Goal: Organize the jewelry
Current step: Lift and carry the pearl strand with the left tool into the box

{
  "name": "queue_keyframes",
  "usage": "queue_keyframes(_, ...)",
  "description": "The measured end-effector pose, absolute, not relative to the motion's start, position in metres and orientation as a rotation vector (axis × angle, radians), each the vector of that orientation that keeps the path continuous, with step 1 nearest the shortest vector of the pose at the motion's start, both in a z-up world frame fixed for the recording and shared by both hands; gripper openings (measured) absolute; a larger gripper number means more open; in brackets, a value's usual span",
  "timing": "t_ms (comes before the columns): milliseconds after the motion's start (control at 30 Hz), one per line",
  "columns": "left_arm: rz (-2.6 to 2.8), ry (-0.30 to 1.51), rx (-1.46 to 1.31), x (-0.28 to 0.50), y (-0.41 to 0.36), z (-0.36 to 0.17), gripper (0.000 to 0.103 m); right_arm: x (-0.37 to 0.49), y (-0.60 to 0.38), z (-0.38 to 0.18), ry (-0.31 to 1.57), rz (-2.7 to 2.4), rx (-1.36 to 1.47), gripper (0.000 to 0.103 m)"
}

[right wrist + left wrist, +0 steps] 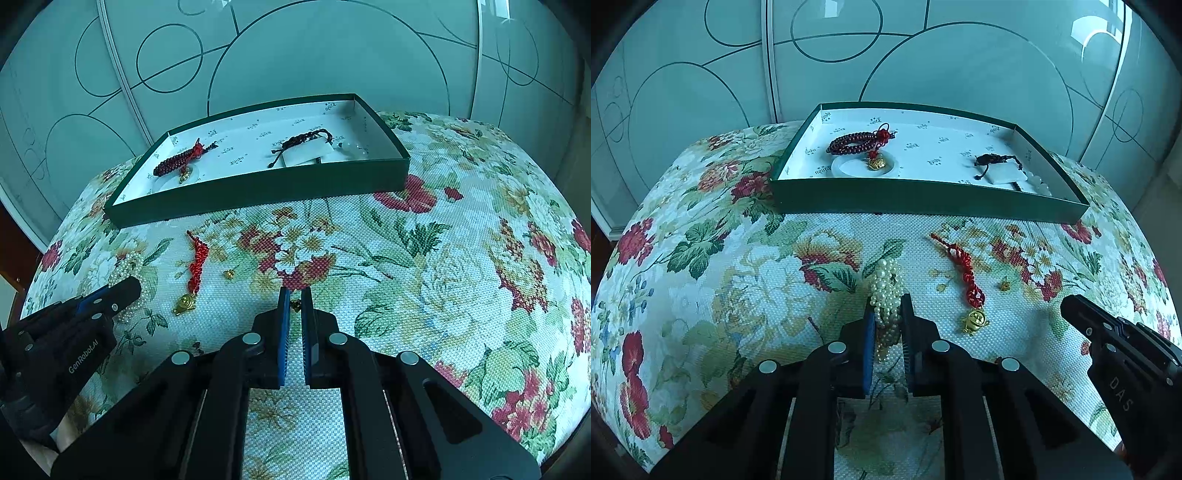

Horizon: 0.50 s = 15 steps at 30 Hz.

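Jewelry box (923, 201) on floral cloth (738, 277), glass panels (942, 55) behind.

Left gripper (887, 306) pitched steeply downward, jaws pinched in on a bunched pearl strand (886, 291), pads pressing it from both sides. Right gripper (294, 300) likewise angled down, jaws drawn together to a thin slit, nothing clearly gripped. From the left wrist view, right gripper at about 4 o'clock, fingertips aimed toward 10 o'clock.
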<state>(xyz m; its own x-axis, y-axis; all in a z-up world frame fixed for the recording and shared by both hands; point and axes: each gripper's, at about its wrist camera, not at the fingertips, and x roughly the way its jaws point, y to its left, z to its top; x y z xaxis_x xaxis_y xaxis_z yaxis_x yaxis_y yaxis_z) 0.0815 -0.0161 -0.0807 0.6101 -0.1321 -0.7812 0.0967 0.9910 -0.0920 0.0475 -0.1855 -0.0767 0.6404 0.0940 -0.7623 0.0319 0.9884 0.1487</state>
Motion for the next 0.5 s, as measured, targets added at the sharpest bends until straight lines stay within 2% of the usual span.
queue_keyframes(500,-0.138,0.858,-0.051,0.076,-0.012,-0.065,0.011,0.043,-0.177,-0.060,0.849,0.053,0.135,0.006)
